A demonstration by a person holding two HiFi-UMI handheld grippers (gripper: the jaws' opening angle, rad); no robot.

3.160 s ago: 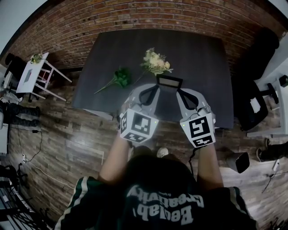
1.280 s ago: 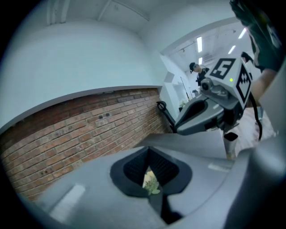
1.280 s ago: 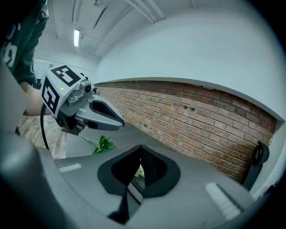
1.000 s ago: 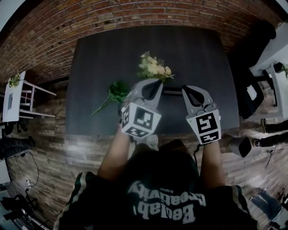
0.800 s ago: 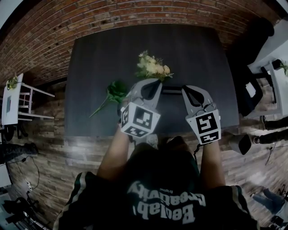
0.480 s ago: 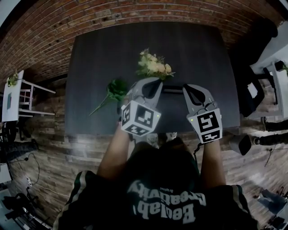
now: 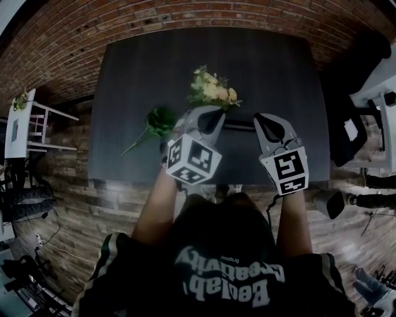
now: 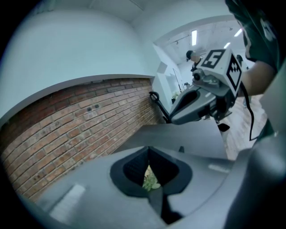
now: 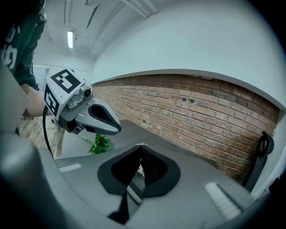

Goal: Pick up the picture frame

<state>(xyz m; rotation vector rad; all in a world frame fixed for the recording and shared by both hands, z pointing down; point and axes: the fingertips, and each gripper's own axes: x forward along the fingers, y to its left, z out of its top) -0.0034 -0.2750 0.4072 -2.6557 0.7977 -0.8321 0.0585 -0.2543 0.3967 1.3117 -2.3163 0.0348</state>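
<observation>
The picture frame [image 7: 237,125] shows as a dark bar on the dark table [image 7: 136,80], between my two grippers. My left gripper [image 7: 213,111] is shut, its tip at the frame's left end. At the right end sits the tip of my right gripper [image 7: 258,117], also shut. Whether either tip touches the frame I cannot tell. In the left gripper view the closed tips [image 8: 149,147] meet with nothing between them, and the right gripper [image 8: 178,115] hangs beyond. The right gripper view shows its own tips [image 9: 141,145] meeting and the left gripper [image 9: 114,127] opposite.
Cream flowers [image 7: 213,91] lie just behind the frame. A green leafy sprig [image 7: 159,119] lies to the left of my left gripper. A brick wall [image 7: 185,18] backs the table. A white side table [image 7: 21,121] stands left, an office chair [image 7: 346,133] right.
Since the oldest frame both grippers have come forward over the table to the two ends of the frame. Over the last second they have sunk a little.
</observation>
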